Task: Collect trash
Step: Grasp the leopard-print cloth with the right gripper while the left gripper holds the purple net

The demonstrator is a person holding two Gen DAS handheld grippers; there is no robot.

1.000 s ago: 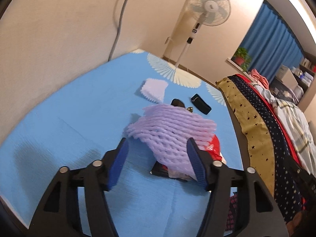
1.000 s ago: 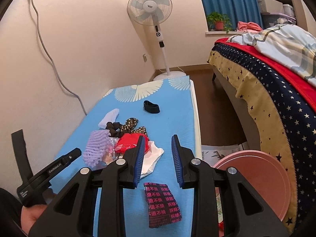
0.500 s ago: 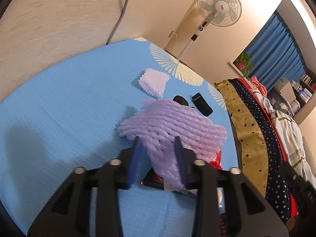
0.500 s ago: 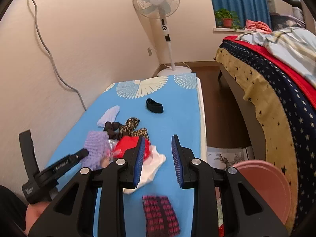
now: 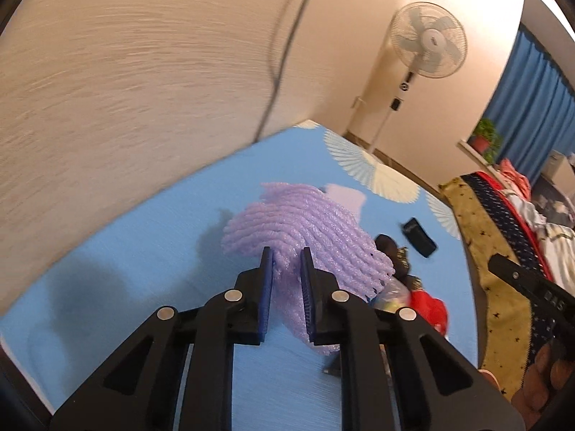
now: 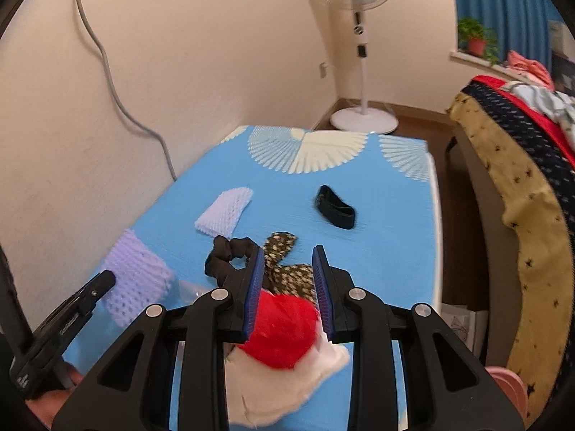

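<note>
Left wrist view: the left gripper (image 5: 286, 256) has just been closing, and its blue pads now pinch the near end of a purple foam fruit net (image 5: 305, 237), which fans out beyond the fingertips above the blue tablecloth (image 5: 151, 251). Past the net lie a white foam net (image 5: 346, 197), a black pouch (image 5: 418, 237), dark patterned fabric (image 5: 395, 251) and a red item (image 5: 429, 310). A pedestal fan (image 5: 429, 41) stands at the far wall; a star-patterned bedspread (image 5: 503, 258) borders the table on the right. Right wrist view: the right gripper (image 6: 286, 260) has its jaws parted and clamps nothing; the pads stand on either side of a red crumpled item (image 6: 282, 327), but whether they touch it cannot be told. This item rests on white tissue (image 6: 287, 388). Ahead lie speckled brown fabric (image 6: 284, 248) and a black fabric loop (image 6: 226, 251). The purple net appears at the left, just beyond the other tool, near the wall-side table edge.
</note>
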